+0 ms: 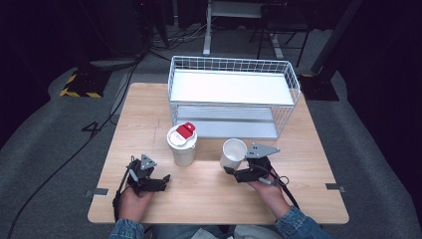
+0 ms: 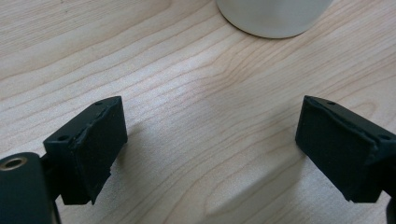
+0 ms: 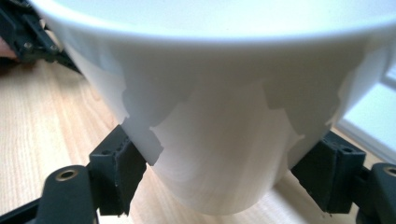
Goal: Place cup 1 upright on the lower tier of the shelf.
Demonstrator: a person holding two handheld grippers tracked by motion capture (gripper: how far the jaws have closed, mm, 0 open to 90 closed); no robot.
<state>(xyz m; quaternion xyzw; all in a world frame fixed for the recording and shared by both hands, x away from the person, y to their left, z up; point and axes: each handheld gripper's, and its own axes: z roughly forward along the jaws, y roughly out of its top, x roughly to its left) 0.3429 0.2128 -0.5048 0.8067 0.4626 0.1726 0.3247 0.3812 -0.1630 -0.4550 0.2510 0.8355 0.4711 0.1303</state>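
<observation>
High view: wooden table (image 1: 298, 149) with a white wire rack (image 1: 234, 97) standing along the far edge, centred. Lidded cup (image 1: 182, 144) upright in front of the rack's left half, red tab on its lid. Open cup (image 1: 233, 154) just right of it, tilted, mouth toward the camera, a clear strip of tabletop between the two cups. Right gripper (image 1: 234, 167) on the near side of the open cup, jaws reaching to the cup's lower wall. Left gripper (image 1: 161, 180) near the front left, low over the table, pointing right, well short of the lidded cup. Bare tabletop left of the left gripper out to the left edge, and right of the right gripper out to the right edge. Front edge close behind both hands.

Left gripper view: jaws set wide apart, nothing between them, bare wood beneath. Base of the lidded cup (image 2: 273, 18) at the top, ahead of the jaws and apart from them, open wood in between.

Right gripper view: jaws clamped on the open cup (image 3: 219, 154), one pad on each side of its narrow lower part, wide rim overhanging both. Cup bottom lifted off the wood, at a tilt. Rack edge at the far right, near the cup.
</observation>
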